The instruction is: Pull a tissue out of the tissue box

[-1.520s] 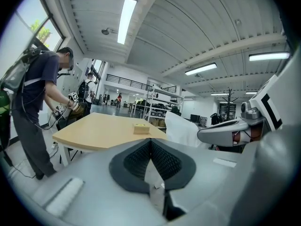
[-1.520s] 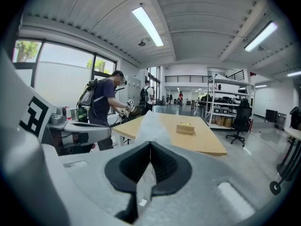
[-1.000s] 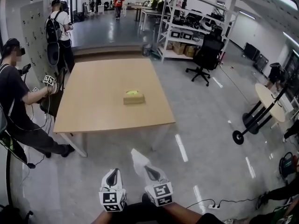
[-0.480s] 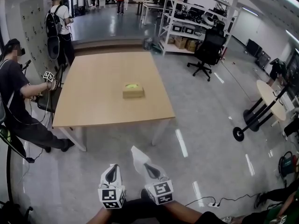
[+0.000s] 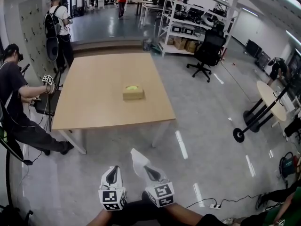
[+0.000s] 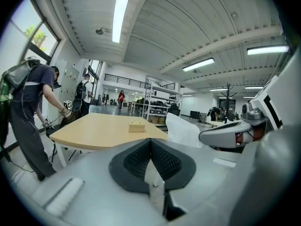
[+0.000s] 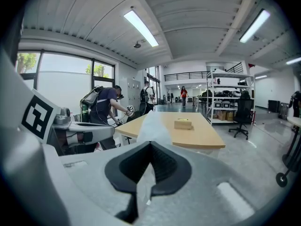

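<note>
The tan tissue box (image 5: 133, 92) with a yellow-green top sits in the middle of the wooden table (image 5: 94, 107), far ahead of both grippers. My right gripper (image 5: 151, 173) is shut on a white tissue (image 5: 138, 158), which sticks up and to the left out of its jaws. In the right gripper view the tissue (image 7: 153, 125) rises from the closed jaws of the right gripper (image 7: 150, 147), with the box (image 7: 183, 123) beyond. My left gripper (image 5: 113, 177) hangs beside it, jaws together and holding nothing. In the left gripper view my left gripper (image 6: 151, 144) points toward the table and box (image 6: 137, 126).
A person in dark clothes (image 5: 14, 102) stands at the table's left edge holding a marker cube. A second person (image 5: 59, 27) stands farther back. Shelving (image 5: 188, 22) and an office chair (image 5: 207, 55) are at the right rear, a round table (image 5: 273, 98) at far right. Cables lie on the floor.
The head view has shifted slightly, so the table sits a little higher in the picture. Both grippers and the tissue stay as they were.
</note>
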Tool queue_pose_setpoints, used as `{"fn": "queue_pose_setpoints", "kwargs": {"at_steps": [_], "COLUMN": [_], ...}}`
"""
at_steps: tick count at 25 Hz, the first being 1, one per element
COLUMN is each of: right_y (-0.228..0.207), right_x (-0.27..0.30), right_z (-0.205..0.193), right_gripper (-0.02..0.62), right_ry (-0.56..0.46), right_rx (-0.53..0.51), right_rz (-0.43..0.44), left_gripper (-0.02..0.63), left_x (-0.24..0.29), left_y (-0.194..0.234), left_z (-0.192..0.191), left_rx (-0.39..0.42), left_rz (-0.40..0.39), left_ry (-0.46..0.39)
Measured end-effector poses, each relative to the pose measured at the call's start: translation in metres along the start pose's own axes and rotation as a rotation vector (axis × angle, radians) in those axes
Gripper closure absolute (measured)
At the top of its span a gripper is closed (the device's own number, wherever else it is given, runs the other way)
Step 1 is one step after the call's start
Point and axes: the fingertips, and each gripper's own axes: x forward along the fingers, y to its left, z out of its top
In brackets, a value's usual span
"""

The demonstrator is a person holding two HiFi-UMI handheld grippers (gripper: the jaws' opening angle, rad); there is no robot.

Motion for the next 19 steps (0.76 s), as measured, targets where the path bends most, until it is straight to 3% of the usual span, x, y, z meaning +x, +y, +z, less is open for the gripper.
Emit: {"fn": "queue_pose_setpoints", "kwargs": {"at_steps": [19], "right_y": [-0.006], "right_x": [0.009], "right_z": [0.005], "right_gripper": [0.604], "right_ry": [-0.007], "right_rx": [0.004], "right_rz": [-0.026], "left_gripper": [0.588], "left_x": [0.015], "left_y": [0.004], "left_z": [0.004], "left_rx": [0.013], "left_rz": [-0.033], "left_ry": [-0.009]}}
